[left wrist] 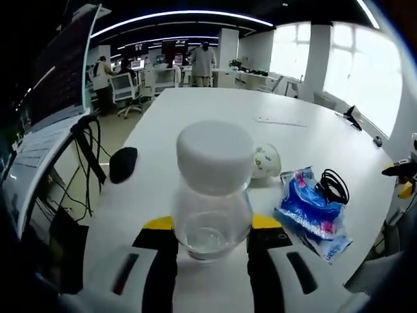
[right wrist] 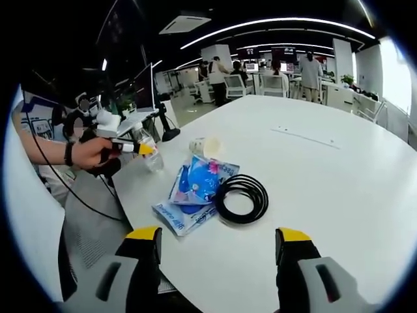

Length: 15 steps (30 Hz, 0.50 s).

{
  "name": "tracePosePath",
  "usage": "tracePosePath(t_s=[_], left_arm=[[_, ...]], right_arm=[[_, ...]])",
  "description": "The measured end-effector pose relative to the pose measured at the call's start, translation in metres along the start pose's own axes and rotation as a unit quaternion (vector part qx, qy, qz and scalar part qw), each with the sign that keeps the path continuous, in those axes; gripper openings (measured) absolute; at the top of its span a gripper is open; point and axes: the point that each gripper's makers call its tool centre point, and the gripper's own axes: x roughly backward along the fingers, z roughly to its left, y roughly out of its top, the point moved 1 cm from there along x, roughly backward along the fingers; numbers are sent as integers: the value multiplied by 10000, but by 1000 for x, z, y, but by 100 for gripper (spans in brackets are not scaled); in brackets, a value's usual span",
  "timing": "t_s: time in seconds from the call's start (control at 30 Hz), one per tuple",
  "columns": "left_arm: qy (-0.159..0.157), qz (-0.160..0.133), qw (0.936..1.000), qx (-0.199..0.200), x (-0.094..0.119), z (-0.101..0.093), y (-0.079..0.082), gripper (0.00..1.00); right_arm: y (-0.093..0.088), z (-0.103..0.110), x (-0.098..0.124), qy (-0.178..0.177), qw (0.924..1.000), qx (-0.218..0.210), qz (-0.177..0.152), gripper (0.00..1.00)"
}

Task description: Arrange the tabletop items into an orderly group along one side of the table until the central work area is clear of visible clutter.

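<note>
In the left gripper view, the left gripper [left wrist: 212,236] grips a clear plastic bottle with a white screw cap [left wrist: 214,189] between its yellow-tipped black jaws; the bottle lies along the gripper's forward line, its base nearest the camera and its cap pointing away over the white table [left wrist: 215,114]. Just beyond the cap rests a small white paper cup [left wrist: 266,161] on its side, its mouth turned towards the right. Right of the jaws lies a blue printed plastic packet [left wrist: 309,210], with a coiled black cable [left wrist: 334,185] at its far edge. Left of the bottle sits a black rounded object [left wrist: 122,163]. In the right gripper view, the right gripper [right wrist: 219,239] hovers with its jaws spread wide, nothing between them. Ahead of them the cable [right wrist: 242,197] lies flat, overlapping the packet [right wrist: 195,191], whose long axis runs away from the jaws. Farther left, a hand [right wrist: 91,152] holds the left gripper [right wrist: 144,149] clamped on the bottle [right wrist: 148,152] at the table's edge.
</note>
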Motion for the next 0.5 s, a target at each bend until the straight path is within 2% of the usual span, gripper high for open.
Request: tracePosePath(t_s=[0.23, 0.5], left_arm=[[75, -30, 10000, 30, -19, 9, 13, 41], [-1, -154, 9999, -35, -38, 7, 30, 41]], right_arm=[[0, 3, -4, 34, 10000, 3, 20, 73], [0, 6, -2, 39, 9999, 65, 70, 73]])
